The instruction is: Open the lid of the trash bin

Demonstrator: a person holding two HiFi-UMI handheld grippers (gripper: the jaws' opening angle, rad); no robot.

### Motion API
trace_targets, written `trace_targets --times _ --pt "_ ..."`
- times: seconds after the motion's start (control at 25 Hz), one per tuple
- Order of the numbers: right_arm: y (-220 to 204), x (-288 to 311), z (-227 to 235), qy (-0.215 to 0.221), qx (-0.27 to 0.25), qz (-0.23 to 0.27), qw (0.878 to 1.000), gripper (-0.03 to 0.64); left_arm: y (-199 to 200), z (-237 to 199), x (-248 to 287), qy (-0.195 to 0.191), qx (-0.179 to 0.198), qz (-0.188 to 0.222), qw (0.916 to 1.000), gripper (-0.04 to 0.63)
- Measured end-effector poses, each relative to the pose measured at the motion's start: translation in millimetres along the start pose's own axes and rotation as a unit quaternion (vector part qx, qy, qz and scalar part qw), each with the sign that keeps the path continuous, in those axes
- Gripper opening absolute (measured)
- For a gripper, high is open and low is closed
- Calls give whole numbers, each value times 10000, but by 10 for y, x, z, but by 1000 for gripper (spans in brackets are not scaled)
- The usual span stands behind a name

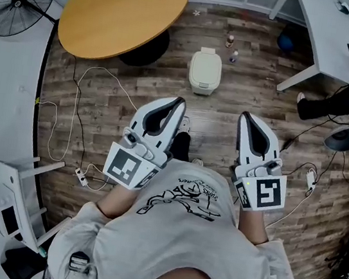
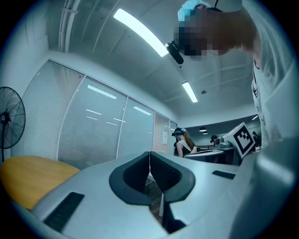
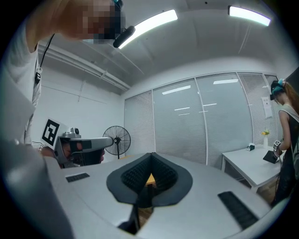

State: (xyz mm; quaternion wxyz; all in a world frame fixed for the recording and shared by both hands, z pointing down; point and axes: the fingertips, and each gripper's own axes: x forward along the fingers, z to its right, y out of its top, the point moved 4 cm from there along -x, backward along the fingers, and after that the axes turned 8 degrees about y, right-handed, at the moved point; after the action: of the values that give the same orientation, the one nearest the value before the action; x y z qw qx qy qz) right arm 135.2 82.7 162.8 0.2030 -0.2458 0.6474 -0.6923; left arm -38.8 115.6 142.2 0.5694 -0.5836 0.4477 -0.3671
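Grey shirt (image 1: 180,234) fills the bottom of the head view. Just above it the left gripper (image 1: 178,104) and the right gripper (image 1: 244,117) point up the frame, side by side. Each has its jaws pressed together on nothing, as each gripper's own view confirms. The trash bin (image 1: 205,71) stands on the wood floor in the upper middle of the frame, between and well beyond the two tips, with its pale lid (image 1: 206,64) down. The first risk, as I judge it, is reaching the lid with the jaws pressed together like this: blunt tips would only shove it, and a bin that looks this light could slide or tip instead of opening. Two small bottles (image 1: 231,48) stand just to its upper right, so a push from the lower left could knock them over. A white cable (image 1: 78,108) loops across the floor at the left and could catch a foot on the way in.
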Motion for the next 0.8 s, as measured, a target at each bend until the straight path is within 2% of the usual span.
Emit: trace_targets --times 0.8 --pt "201 1552 374 71 3 -63 10000 6 21 -1305 810 -80 -99 -72 9999 20"
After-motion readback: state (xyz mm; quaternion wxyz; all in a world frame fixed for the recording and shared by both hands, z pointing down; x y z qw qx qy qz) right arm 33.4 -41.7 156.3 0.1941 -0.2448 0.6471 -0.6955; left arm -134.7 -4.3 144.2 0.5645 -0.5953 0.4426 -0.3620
